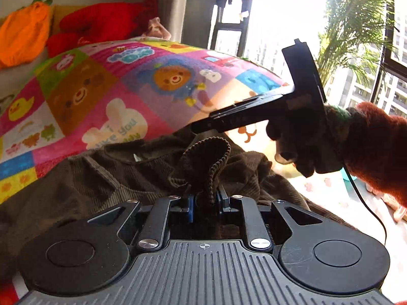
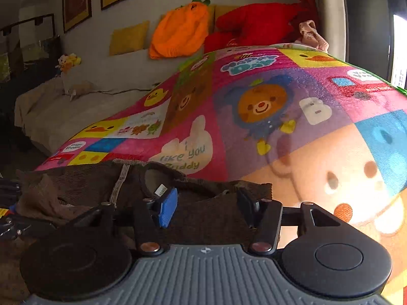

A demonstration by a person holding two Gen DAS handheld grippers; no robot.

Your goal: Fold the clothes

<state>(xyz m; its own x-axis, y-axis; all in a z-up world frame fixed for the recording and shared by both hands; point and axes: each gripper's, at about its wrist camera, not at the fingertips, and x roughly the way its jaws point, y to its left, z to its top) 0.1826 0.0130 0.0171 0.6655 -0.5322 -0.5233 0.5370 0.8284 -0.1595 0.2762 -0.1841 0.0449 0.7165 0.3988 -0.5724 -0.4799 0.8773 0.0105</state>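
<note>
A dark brown knit sweater lies on a colourful cartoon blanket. My left gripper is shut on a bunched fold of the sweater, whose ribbed edge stands up between the blue pads. The right gripper shows in the left wrist view, held by a hand in a fuzzy red-brown sleeve, above the sweater's far side. In the right wrist view my right gripper is open over the sweater, near its collar and white label; nothing is between its fingers.
An orange plush and a red plush sit at the bed's head against the wall. A beige sheet covers the left of the bed. A window with a palm plant is on the right.
</note>
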